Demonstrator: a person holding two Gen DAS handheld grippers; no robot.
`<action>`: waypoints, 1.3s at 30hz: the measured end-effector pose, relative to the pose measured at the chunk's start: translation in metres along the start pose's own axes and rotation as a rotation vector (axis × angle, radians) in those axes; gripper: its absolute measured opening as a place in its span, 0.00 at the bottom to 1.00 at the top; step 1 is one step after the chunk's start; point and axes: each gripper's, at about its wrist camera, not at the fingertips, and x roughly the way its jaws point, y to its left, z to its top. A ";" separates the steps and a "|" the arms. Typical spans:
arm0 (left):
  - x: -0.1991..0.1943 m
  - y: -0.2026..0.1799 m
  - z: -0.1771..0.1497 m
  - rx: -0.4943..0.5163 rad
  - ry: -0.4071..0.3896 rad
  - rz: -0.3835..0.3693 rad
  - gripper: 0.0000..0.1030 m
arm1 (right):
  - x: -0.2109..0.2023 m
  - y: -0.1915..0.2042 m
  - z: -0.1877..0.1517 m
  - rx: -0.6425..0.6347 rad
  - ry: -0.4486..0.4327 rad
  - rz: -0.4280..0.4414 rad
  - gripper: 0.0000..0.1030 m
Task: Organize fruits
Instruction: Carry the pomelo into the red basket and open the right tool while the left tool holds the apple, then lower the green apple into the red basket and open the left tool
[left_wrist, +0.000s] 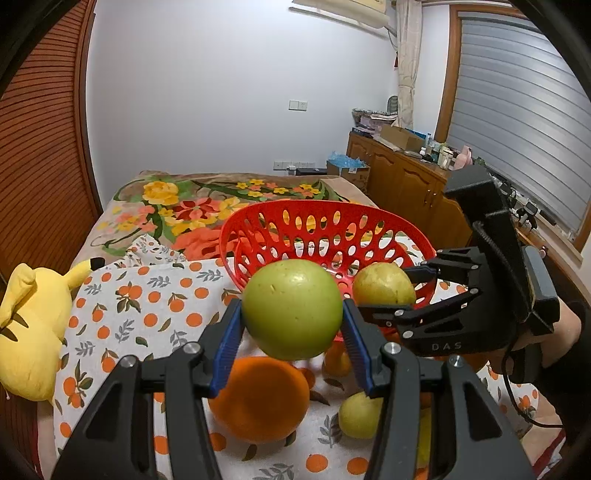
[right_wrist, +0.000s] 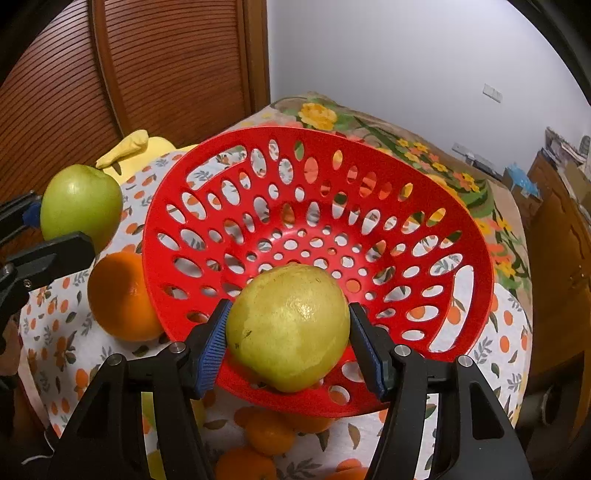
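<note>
A: So, both tools are loaded. The left gripper (left_wrist: 291, 325) is pinching the green apple (left_wrist: 291, 309) between its blue pads (left_wrist: 227, 349), lifted clear of the cloth (left_wrist: 147, 314), with the red basket (left_wrist: 332, 225) just beyond its fingertips.

B: And the right gripper (right_wrist: 288, 343) is clamped on the pear (right_wrist: 288, 326), which already hangs over the basket's near rim.

A: Then I'd judge this the carrying-in step: fruit in grasp, nothing yet lying in the basket that I can see.

B: Agreed. The next move probably calls for lowering the pear toward the basket floor before spreading the fingers, so it doesn't drop and roll. The apple needs to travel forward over the rim first, and the two tools are close together, so one should likely go at a time.

A: What does your side show that mine doesn't?

B: The right view looks straight into the bowl, holes and all. Yours hides the floor behind the apple.

A: Mine shows what's below the left fingers: a big orange (left_wrist: 258, 398) and another pear (left_wrist: 360, 415) on the cloth, still to be gathered, plus a yellow plush toy (left_wrist: 33, 325) off to the left.
</note>
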 end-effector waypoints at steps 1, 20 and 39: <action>0.001 0.001 0.001 0.000 0.001 0.001 0.50 | 0.000 0.000 0.000 0.000 -0.001 -0.004 0.62; 0.029 -0.013 0.010 0.019 0.044 -0.008 0.50 | -0.056 -0.038 0.000 0.121 -0.164 -0.004 0.63; 0.072 -0.056 0.010 0.089 0.120 -0.028 0.51 | -0.093 -0.056 -0.054 0.179 -0.236 -0.042 0.63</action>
